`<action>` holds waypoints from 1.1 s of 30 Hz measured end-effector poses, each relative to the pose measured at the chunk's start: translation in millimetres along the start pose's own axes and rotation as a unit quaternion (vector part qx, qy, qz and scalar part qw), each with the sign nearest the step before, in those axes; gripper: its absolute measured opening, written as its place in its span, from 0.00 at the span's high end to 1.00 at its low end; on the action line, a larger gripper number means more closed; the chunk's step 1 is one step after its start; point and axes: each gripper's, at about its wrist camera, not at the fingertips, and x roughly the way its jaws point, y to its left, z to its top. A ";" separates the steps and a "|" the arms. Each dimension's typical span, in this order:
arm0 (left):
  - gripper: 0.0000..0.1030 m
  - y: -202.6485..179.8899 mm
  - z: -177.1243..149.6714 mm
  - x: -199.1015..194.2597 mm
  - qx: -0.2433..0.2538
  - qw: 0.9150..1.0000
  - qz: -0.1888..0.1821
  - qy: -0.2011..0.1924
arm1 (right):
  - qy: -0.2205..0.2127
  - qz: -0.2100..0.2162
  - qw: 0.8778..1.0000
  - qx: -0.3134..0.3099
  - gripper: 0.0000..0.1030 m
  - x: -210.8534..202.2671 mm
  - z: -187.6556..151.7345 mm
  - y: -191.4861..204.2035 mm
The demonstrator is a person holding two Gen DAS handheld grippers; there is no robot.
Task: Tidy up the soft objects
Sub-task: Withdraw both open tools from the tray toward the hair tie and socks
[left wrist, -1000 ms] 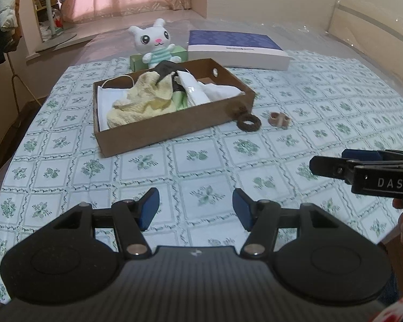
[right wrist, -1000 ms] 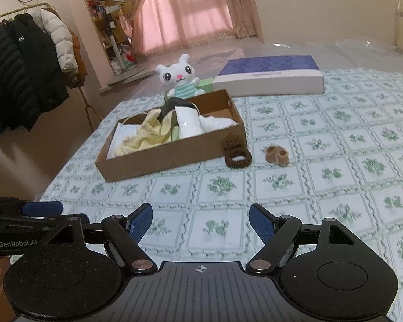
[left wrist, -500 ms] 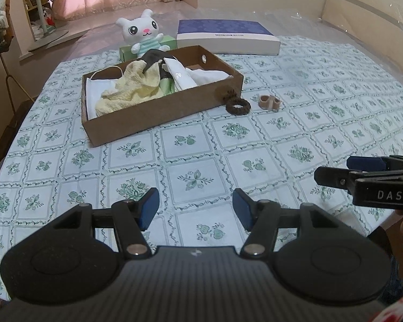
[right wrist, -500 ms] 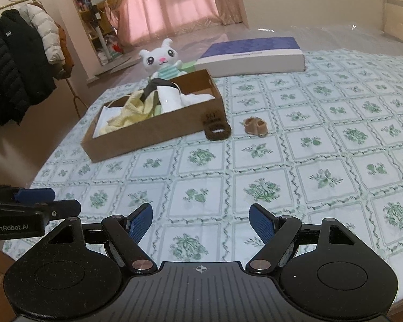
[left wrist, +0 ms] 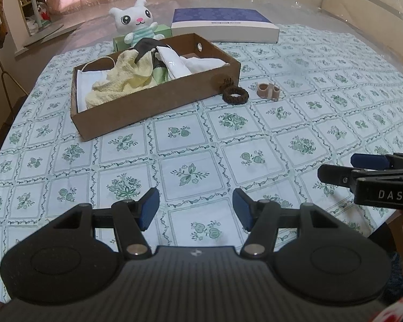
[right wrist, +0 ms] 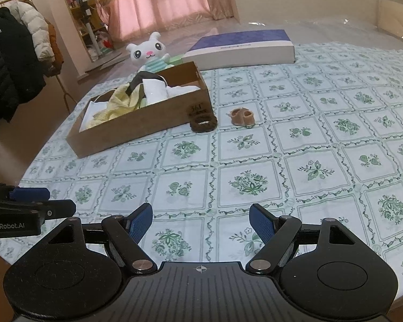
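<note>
A brown cardboard box [left wrist: 158, 104] [right wrist: 137, 123] sits on the green-patterned tablecloth, holding yellow cloth [left wrist: 121, 80], white cloths and a dark item. By its right end lie a brown scrunchie [left wrist: 235, 95] [right wrist: 203, 123] and a small tan soft piece [left wrist: 268, 91] [right wrist: 241, 116]. A white plush cat [left wrist: 135, 22] [right wrist: 149, 53] stands behind the box. My left gripper [left wrist: 196, 209] hovers open and empty over the near tablecloth. My right gripper [right wrist: 200, 221] is also open and empty, and shows at the right edge of the left wrist view [left wrist: 362, 169].
A flat blue-and-white box [left wrist: 224, 25] [right wrist: 241, 48] lies at the back of the table, a green carton [left wrist: 123, 41] behind the plush. Coats [right wrist: 10, 61] hang on a rack at left. The table's near edge [right wrist: 10, 244] is close below the grippers.
Both grippers have sunk a little toward the near tablecloth and tilted down, so box and plush sit higher in view. Both still stand open the same width.
</note>
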 end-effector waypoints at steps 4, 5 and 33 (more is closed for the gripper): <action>0.44 -2.5 1.9 11.6 -0.001 1.000 -0.006 0.007 | 0.002 -0.008 1.000 0.003 0.24 5.6 0.8 -5.4; 0.44 -3.1 2.6 14.7 -0.001 1.000 -0.009 0.009 | 0.002 -0.010 1.000 0.004 0.24 7.6 1.3 -6.6; 0.44 -28.8 37.0 107.7 0.028 0.998 -0.053 0.005 | 0.012 -0.033 0.999 0.003 0.24 68.0 29.1 -45.8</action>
